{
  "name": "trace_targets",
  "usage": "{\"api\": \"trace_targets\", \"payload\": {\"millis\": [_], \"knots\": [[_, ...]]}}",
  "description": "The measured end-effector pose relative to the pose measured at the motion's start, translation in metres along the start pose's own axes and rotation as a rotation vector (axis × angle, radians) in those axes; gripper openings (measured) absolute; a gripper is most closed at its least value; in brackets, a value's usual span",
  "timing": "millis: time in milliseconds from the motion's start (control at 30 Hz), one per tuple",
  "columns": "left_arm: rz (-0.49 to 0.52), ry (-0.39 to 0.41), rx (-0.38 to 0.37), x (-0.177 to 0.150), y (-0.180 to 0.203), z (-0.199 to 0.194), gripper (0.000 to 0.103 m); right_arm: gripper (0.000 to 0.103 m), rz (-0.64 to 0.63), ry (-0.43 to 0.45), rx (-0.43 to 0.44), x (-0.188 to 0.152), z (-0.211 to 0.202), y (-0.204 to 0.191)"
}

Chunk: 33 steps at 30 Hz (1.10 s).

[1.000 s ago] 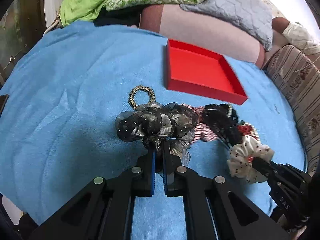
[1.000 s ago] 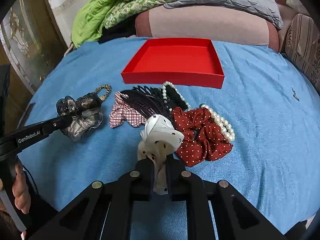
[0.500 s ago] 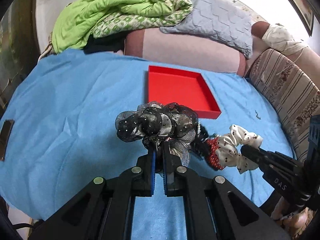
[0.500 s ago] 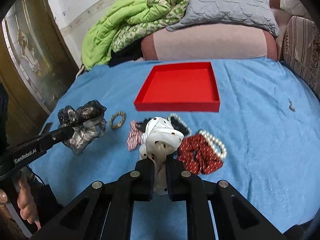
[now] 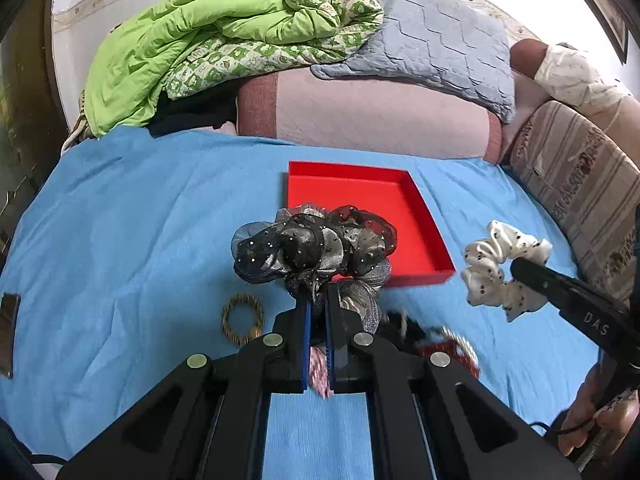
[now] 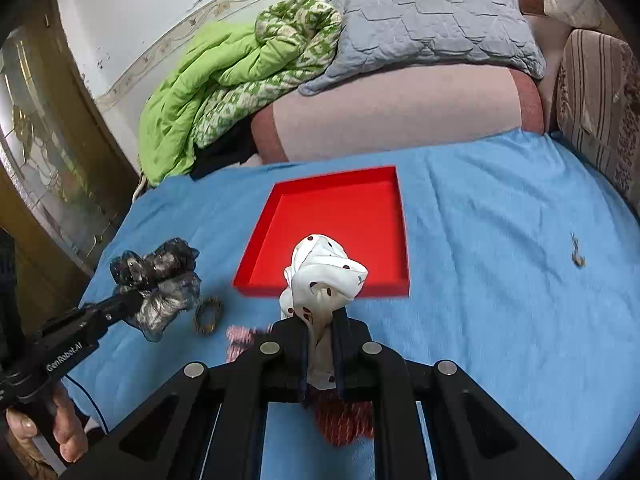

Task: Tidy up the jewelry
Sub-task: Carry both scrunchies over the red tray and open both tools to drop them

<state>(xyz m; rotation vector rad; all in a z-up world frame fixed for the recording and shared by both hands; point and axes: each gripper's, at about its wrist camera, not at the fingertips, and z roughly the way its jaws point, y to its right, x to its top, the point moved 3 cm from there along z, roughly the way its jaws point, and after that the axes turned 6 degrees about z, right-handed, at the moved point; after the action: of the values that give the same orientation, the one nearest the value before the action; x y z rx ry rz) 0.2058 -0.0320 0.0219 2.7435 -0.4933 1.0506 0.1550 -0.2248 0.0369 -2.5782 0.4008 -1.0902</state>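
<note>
Behind both clamped jaws, black scrunchie (image 5: pixel 312 250) and white scrunchie (image 6: pixel 324 276) hide blurred jewelry.

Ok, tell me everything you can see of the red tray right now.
The red tray is a shallow, square, open box with low walls, matte like card or plastic. It lies flat on the blue cloth and looks empty. Nothing visibly touches it: the left gripper holds the black scrunchie and the right gripper the white scrunchie lifted, overlapping its near edge in view.
</note>
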Motion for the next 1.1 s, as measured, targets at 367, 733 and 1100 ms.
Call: {"api": "trace_targets", "payload": {"millis": [367,733,1100], "knots": [[0.009,-0.031,0.041,0.067,-0.015,0.085,0.006,0.011,-0.014,-0.010,-0.044,0.066,0.066,0.009],[-0.001,-0.129,0.065,0.099,-0.027,0.192,0.006,0.011,0.049,-0.117,-0.069,0.103,0.161,0.041],[0.005,-0.178,0.086,0.112,-0.026,0.252,0.006,0.011,0.143,-0.178,-0.073,0.122,0.227,0.071]]}}
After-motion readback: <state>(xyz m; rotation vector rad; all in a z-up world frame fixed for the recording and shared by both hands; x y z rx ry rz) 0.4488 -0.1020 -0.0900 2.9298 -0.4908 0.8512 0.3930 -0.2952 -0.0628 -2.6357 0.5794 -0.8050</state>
